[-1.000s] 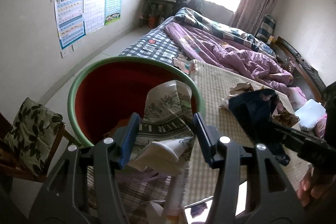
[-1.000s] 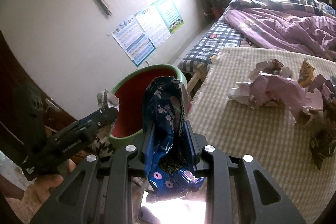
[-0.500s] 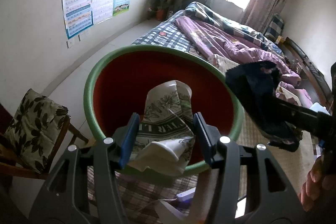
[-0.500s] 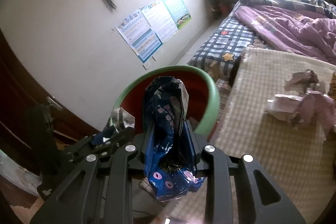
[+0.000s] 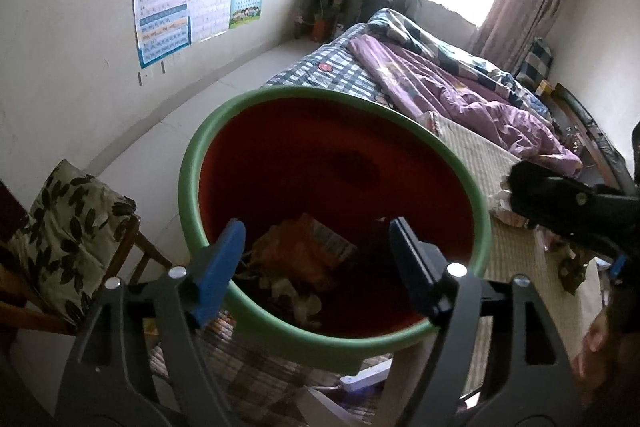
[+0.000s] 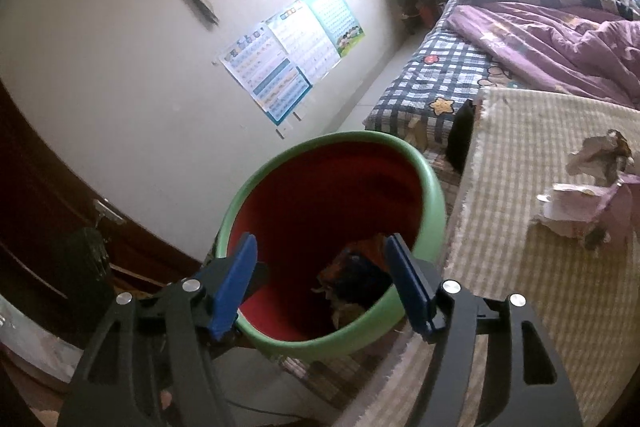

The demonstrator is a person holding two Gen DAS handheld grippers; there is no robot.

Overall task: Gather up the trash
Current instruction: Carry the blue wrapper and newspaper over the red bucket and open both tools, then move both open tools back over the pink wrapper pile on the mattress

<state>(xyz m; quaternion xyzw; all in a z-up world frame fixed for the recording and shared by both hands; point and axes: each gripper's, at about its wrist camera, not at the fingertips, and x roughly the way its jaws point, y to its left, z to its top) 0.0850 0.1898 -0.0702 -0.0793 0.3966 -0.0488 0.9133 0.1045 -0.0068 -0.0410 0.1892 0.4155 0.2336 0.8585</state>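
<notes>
A green bin with a red inside (image 5: 200, 163) (image 6: 434, 187) stands beside the bed. Both grippers hang over its near rim. My left gripper (image 5: 316, 267) has its jaws opening, nothing between them; below it in the bin lie an orange wrapper (image 5: 304, 247) and other crumpled trash. My right gripper (image 6: 324, 279) also has its jaws opening and empty; the dark blue wrapper (image 6: 356, 275) lies in the bin under it. More crumpled trash (image 6: 592, 195) lies on the woven mat (image 6: 520, 155) on the bed. The right gripper's body (image 5: 576, 207) shows at the left view's right edge.
A chair with a leaf-print cushion (image 5: 68, 231) stands left of the bin. A purple quilt (image 5: 448, 95) covers the far bed. Posters (image 5: 192, 3) hang on the wall. A dark wooden door (image 6: 36, 187) is at the left. A white power strip (image 5: 360, 379) lies below the bin.
Both grippers moved over the bin and opened. The patterned paper left my left gripper and the blue wrapper left my right one; both are now down in the bin.
</notes>
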